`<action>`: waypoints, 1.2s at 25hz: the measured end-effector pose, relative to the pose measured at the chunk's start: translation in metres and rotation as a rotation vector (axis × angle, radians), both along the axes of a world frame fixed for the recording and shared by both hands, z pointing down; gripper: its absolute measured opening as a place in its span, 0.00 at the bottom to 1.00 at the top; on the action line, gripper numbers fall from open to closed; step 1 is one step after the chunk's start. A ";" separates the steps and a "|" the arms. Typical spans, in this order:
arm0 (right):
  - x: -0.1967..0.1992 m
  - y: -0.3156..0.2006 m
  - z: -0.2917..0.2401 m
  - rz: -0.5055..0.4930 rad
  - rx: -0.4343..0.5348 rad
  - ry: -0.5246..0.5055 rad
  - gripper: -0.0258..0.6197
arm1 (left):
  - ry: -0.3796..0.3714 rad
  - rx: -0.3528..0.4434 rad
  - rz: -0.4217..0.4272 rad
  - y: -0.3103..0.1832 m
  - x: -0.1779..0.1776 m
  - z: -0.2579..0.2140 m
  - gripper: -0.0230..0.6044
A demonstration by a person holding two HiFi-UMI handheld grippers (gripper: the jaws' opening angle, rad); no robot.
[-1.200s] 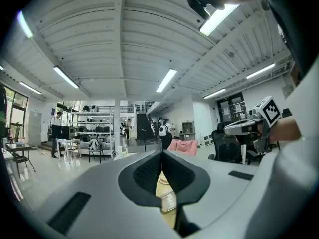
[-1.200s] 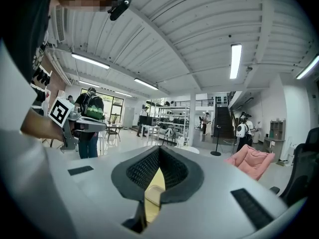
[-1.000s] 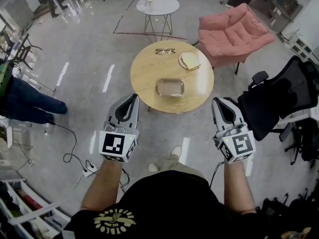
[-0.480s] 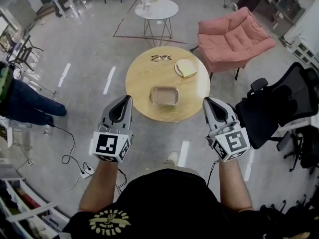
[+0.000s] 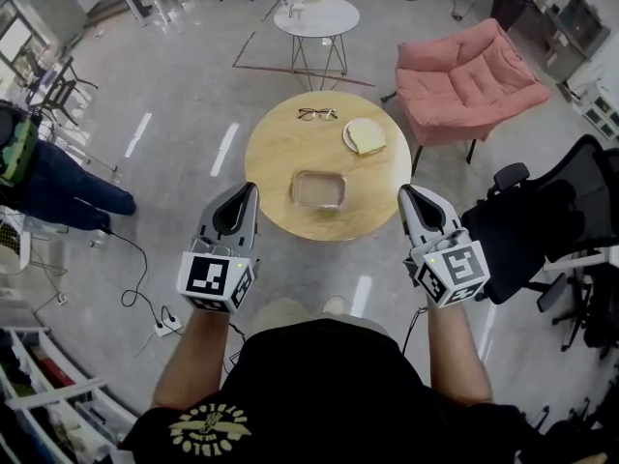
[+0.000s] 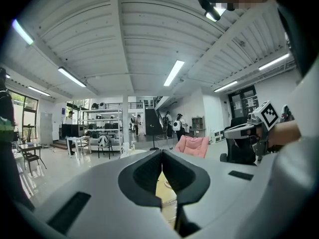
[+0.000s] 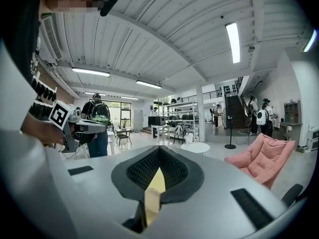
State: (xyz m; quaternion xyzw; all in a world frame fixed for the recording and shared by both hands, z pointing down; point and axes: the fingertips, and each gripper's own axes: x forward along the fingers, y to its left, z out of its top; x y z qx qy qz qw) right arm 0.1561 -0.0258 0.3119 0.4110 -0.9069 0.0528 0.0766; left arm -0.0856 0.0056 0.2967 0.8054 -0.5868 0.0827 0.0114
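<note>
1. Hardly anything has moved in the last second. Both grippers are held out in front of the person much as before, and the room in the gripper views has swung only slightly.
2. The left gripper [image 5: 244,189] has its jaws closed, the tips meeting with nothing caught between them. In the left gripper view only a sliver of pale wood shows through the slit below the tips.
3. The right gripper [image 5: 408,191] is closed in the same way, tips together and empty. Its own view shows the same yellowish strip in the gap lower down.
4. In the head view the two grippers are level and side by side, well apart, each with its marker cube toward the person.
5. Between and beyond the grippers, lower down, stands a round wooden table [image 5: 280,153]; neither gripper touches it.
6. A rectangular metal tray [image 5: 318,189] lies on the near half of the table, roughly midway between the two gripper tips as the head view shows it.
7. Farther back on the table is a plate [image 5: 350,139] with a pale slice of food on it, and a pair of glasses [image 5: 317,114] lies just to the plate's left.
8. Beyond the wooden table is a small white round table [image 5: 324,19] with a few small items on it, and a pink armchair [image 5: 474,75] stands to the right.
9. A black office chair [image 5: 542,220] is close beside the right gripper.
10. A person in dark trousers [image 5: 58,187] stands at the far left, and a cable [image 5: 135,278] trails over the grey floor near the left gripper.
</note>
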 end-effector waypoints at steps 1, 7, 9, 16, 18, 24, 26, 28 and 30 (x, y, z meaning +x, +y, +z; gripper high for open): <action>0.000 -0.001 0.001 -0.011 0.000 -0.005 0.06 | 0.000 -0.004 -0.005 0.001 -0.001 0.001 0.07; -0.002 -0.006 0.012 -0.025 -0.040 -0.011 0.06 | 0.012 -0.032 -0.017 -0.001 -0.004 0.013 0.07; -0.005 -0.009 0.016 -0.030 -0.055 -0.012 0.06 | 0.018 -0.043 -0.015 -0.004 -0.005 0.017 0.07; -0.014 -0.038 0.032 -0.011 -0.091 -0.009 0.06 | 0.037 -0.071 0.027 -0.039 -0.003 0.033 0.07; -0.019 -0.046 0.034 -0.016 -0.096 -0.002 0.06 | 0.044 -0.082 0.036 -0.053 -0.003 0.039 0.07; -0.028 -0.073 0.048 -0.013 -0.135 0.011 0.06 | 0.054 -0.113 0.083 -0.093 0.008 0.053 0.07; -0.031 -0.083 0.054 -0.012 -0.147 0.016 0.06 | 0.054 -0.128 0.094 -0.104 0.009 0.060 0.07; -0.034 -0.093 0.061 -0.014 -0.161 0.019 0.06 | 0.047 -0.146 0.099 -0.114 0.009 0.068 0.07; -0.036 -0.100 0.069 -0.017 -0.178 0.024 0.06 | 0.046 -0.162 0.100 -0.121 0.008 0.075 0.07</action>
